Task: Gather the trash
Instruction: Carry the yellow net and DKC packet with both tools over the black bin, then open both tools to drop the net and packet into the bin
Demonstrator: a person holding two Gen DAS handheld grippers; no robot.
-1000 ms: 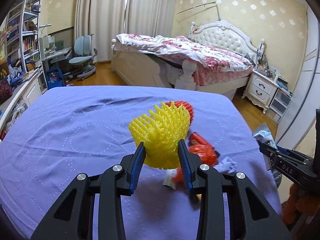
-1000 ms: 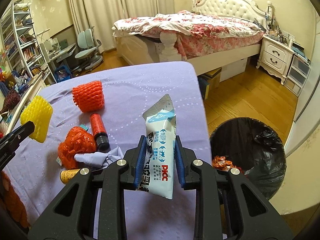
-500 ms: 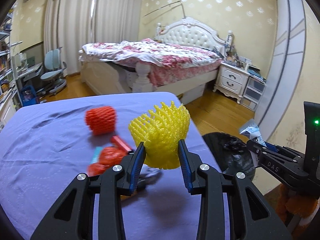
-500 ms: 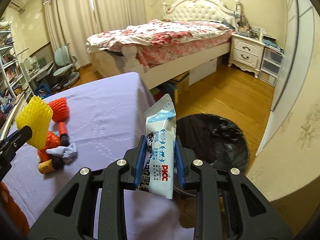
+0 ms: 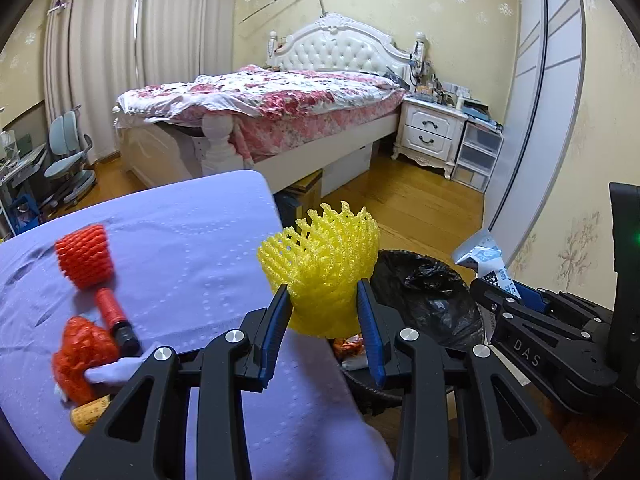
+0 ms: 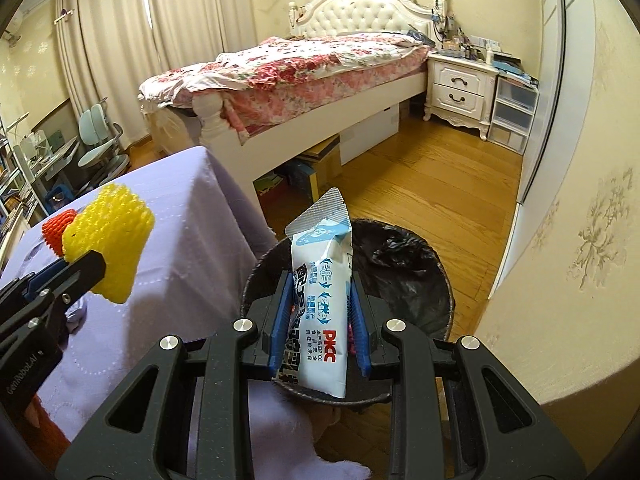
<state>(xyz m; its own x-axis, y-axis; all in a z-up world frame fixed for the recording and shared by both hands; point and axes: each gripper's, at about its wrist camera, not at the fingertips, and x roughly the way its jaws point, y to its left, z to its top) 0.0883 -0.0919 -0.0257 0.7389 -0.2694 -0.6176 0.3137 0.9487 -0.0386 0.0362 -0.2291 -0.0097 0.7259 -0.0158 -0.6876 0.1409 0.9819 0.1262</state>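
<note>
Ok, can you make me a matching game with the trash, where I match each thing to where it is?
Things:
1. yellow net
2. white packet
3. red net
4. bin

Places:
A. on the purple cloth
B. on the floor beside the table
C. in the left gripper
D. in the right gripper, over the bin

Pairs: 1-C, 2-D, 3-A, 4-B
</note>
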